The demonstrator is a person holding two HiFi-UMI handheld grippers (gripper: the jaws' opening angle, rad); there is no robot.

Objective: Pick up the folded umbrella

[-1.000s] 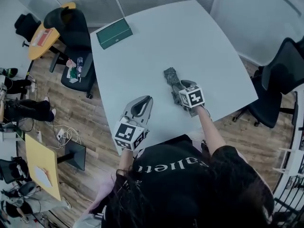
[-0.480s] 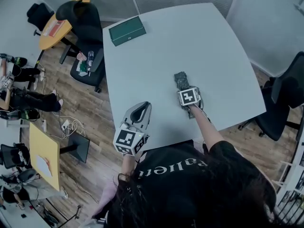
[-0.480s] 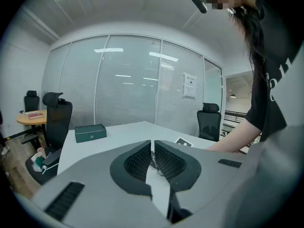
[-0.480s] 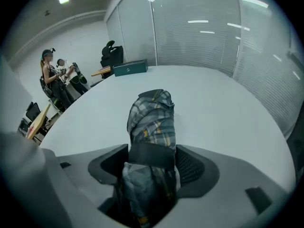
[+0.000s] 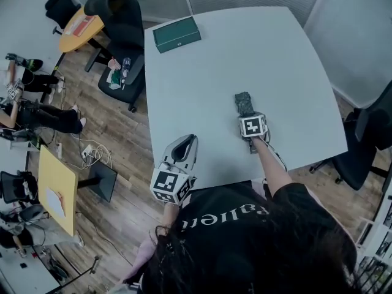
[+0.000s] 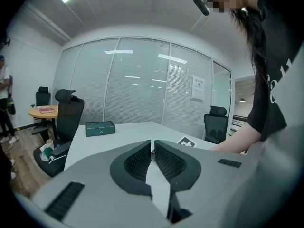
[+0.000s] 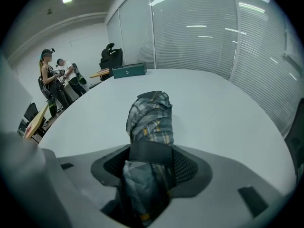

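The folded umbrella [image 5: 244,102], in grey plaid with yellow flecks and a black strap, lies on the white table [image 5: 214,72] near its front right. My right gripper [image 5: 247,114] points steeply down over its near end. In the right gripper view the umbrella [image 7: 149,120] fills the gap between the jaws, which are closing, and the pads [image 7: 187,167] touch its sides at the strap. My left gripper [image 5: 187,142] hovers at the table's near edge, away from the umbrella. Its jaws [image 6: 152,144] are shut on nothing.
A dark green box [image 5: 177,34] sits at the table's far left corner. Black office chairs stand at the far left [image 5: 119,17] and at the right [image 5: 367,139]. People stand beyond the table [image 7: 50,80] by a yellow side table [image 5: 82,26].
My right gripper has come down over the umbrella's near end, and its jaws now close round it. The left gripper has shifted a little along the table's near edge.
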